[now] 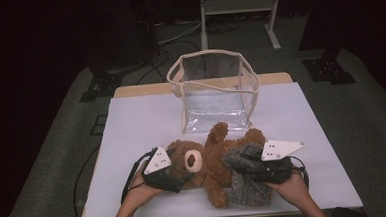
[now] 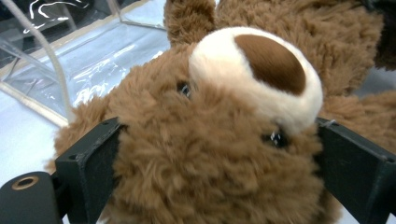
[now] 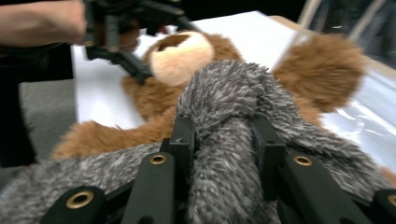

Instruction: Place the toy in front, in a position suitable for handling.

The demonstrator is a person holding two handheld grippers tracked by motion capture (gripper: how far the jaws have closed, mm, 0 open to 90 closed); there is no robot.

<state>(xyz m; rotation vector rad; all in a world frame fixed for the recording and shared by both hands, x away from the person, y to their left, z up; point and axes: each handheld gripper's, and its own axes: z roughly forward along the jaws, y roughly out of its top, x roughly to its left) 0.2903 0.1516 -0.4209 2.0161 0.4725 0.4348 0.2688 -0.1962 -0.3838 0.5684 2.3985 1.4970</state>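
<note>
We cannot see the teddy bear's [image 1: 208,160] lower body under the grey furry cloth [image 1: 244,178] at lower centre of the high view, and the right gripper view is motion-blurred.

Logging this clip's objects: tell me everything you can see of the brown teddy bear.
The teddy bear is shaggy brown plush with a cream muzzle, a darker brown nose and small dark eyes. It lies on the white table cover, just in front of the clear bag, head toward the left gripper, whose jaws clamp both sides of its head. A fuzzy grey cloth is draped over its lower body, and the right gripper pinches a fold of that cloth.
</note>
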